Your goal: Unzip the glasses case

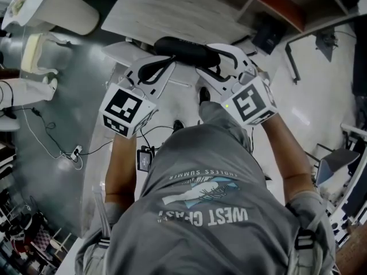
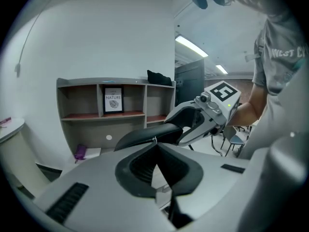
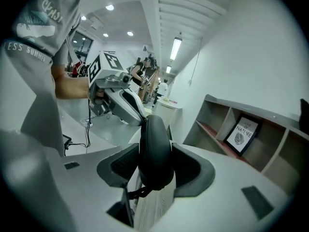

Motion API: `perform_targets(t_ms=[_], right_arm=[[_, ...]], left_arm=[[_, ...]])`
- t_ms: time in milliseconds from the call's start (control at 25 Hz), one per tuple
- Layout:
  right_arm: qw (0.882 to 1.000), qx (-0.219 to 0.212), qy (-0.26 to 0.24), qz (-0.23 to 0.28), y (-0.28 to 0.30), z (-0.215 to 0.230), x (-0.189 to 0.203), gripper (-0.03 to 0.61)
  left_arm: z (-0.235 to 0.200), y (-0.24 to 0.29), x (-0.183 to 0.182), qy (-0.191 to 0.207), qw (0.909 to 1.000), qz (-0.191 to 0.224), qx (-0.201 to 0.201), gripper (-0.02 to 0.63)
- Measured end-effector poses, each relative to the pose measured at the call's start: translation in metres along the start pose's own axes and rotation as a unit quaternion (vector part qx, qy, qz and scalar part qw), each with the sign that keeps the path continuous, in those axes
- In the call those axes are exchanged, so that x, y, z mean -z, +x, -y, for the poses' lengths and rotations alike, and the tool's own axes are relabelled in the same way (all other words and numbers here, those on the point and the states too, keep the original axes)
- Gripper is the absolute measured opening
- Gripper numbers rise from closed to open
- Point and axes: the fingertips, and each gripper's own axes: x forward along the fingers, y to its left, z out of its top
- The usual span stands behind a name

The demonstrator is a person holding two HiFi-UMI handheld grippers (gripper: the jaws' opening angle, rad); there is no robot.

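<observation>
Aloft, black oval glasses case (image 1: 183,51), right claw (image 3: 155,153) gripping it, left claw (image 2: 156,146) pinching zipper pull (image 2: 153,139).

Glasses case (image 1: 182,49) lies between left claw (image 1: 162,67) and right claw (image 1: 221,65)

The glasses case (image 1: 183,51) is black, oblong and round-ended, and looks closed. It lies roughly level in mid-air. One end sits clamped in the right gripper (image 3: 155,129), and the left gripper (image 2: 154,142) pinches the small zipper pull (image 2: 153,139).
</observation>
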Motion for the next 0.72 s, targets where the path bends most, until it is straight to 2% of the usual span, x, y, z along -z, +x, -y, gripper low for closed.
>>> perform_targets(t_ms=[80, 200, 280, 360, 440, 520, 560, 600, 720], right_arm=[[1.0, 0.001, -0.002, -0.002, 0.0, 0.001, 0.002, 0.222], [1.0, -0.01, -0.007, 0.019, -0.004, 0.0, -0.001, 0.229], [0.998, -0.017, -0.04, 0.038, -0.006, 0.0, -0.005, 0.239], [0.995, -0.012, -0.086, 0.05, -0.005, -0.001, -0.001, 0.254], [0.991, 0.003, -0.121, 0.06, 0.002, 0.0, 0.004, 0.336], [0.988, 0.019, -0.14, 0.065, 0.009, 0.0, 0.007, 0.368], [0.987, 0.028, -0.144, 0.07, 0.011, 0.0, 0.007, 0.356], [0.986, 0.037, -0.147, 0.076, 0.011, 0.0, 0.005, 0.295], [0.984, 0.053, -0.137, 0.097, 0.005, 0.001, 0.0, 0.278]], left_arm=[[0.004, 0.001, -0.004, -0.006, 0.9999, 0.012, 0.006, -0.003], [0.004, -0.004, -0.015, -0.054, 0.9963, 0.062, 0.025, -0.003], [0.003, -0.011, -0.026, -0.078, 0.9918, 0.094, 0.037, -0.003], [0.007, -0.017, -0.04, -0.08, 0.9895, 0.109, 0.052, -0.003], [0.014, -0.019, -0.051, -0.077, 0.9877, 0.118, 0.068, -0.005], [0.019, -0.021, -0.059, -0.08, 0.9854, 0.128, 0.078, -0.005], [0.019, -0.021, -0.062, -0.083, 0.9844, 0.133, 0.079, -0.005], [0.018, -0.022, -0.065, -0.088, 0.9834, 0.139, 0.077, -0.005], [0.009, -0.024, -0.066, -0.111, 0.9799, 0.15, 0.07, -0.003]])
